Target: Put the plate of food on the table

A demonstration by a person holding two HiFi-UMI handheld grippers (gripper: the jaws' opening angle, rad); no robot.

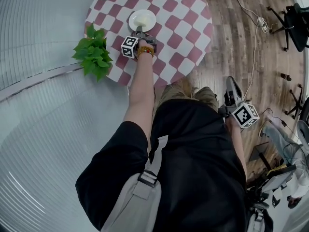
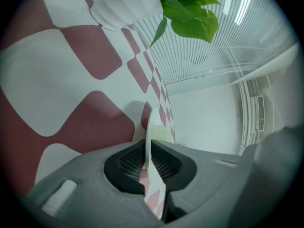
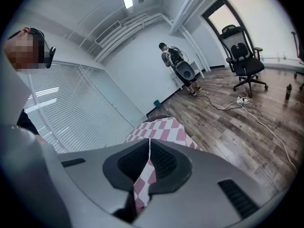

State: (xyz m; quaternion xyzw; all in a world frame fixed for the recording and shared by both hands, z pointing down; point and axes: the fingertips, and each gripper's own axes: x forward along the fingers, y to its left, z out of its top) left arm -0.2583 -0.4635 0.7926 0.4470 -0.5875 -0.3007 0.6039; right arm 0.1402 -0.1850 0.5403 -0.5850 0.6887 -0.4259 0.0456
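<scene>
Plate (image 1: 142, 20) and its pale food (image 1: 141, 19) are over the far part of the round worktop (image 1: 178, 28), and from the head view the dish looks to be lying on the cloth or a hair above it; I cannot tell whether it is touching. The left tongs (image 1: 140, 32) reach in from the near side and pinch the rim. In the left gripper view the plate (image 2: 149, 141) runs edge-on as a thin white line clamped between the dark ribbed pads of those tongs (image 2: 148, 158), with a sliver of cream-coloured food (image 2: 161, 134) on one side and its shadow on the cloth on the other. So I judge the carrying as done, or very nearly. What is left is to settle the dish flat, let go of the rim and draw the arm back. The right tongs (image 3: 148, 163) hang at the person's side, well apart from the worktop, pressed together on nothing, with only a hairline slit between the pads. The plate is round, smooth and glossy white with a shallow lip, and looks hard and slippery to hold. The tablecloth (image 2: 90, 56) is matt, in a wavy red-and-white check. Near the plate on the left stands a potted plant (image 1: 94, 52), with broad soft green leaves above a ribbed white pot (image 2: 126, 4). The floor (image 3: 247, 127) is wood plank, crossed by loose cables.
</scene>
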